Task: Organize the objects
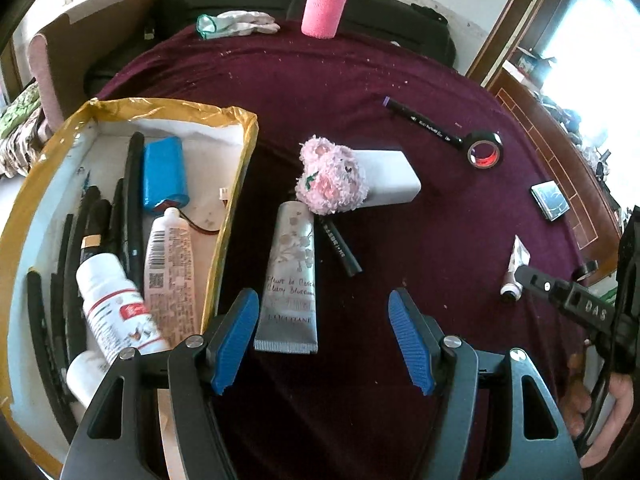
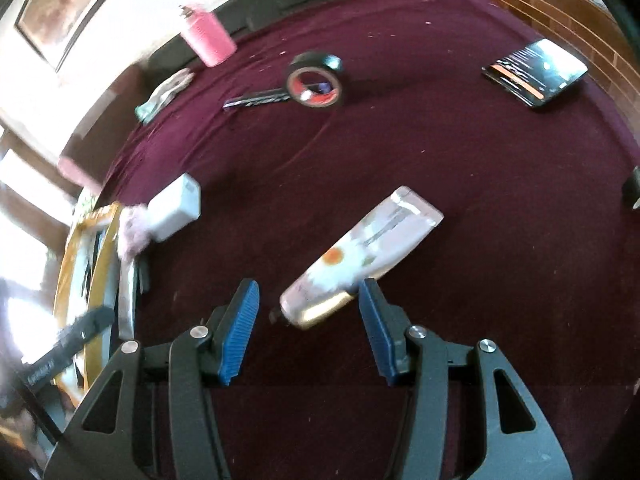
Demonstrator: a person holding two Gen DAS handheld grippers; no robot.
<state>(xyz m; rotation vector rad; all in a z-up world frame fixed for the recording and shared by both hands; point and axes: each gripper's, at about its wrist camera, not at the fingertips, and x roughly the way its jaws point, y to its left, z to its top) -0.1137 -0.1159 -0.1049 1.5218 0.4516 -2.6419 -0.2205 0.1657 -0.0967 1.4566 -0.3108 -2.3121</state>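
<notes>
My left gripper is open above the maroon cloth, with a silver L'Occitane cream tube lying just inside its left finger. A white box with a yellow taped rim at left holds a blue battery pack, white tubes, a white bottle and black pens. My right gripper is open around the cap end of a small white tube with a flower print, which lies on the cloth. That tube also shows in the left wrist view.
A pink fluffy toy rests on a white power bank. Black markers, a black tape roll, a small dark case, a pink bottle and gloves lie around the cloth.
</notes>
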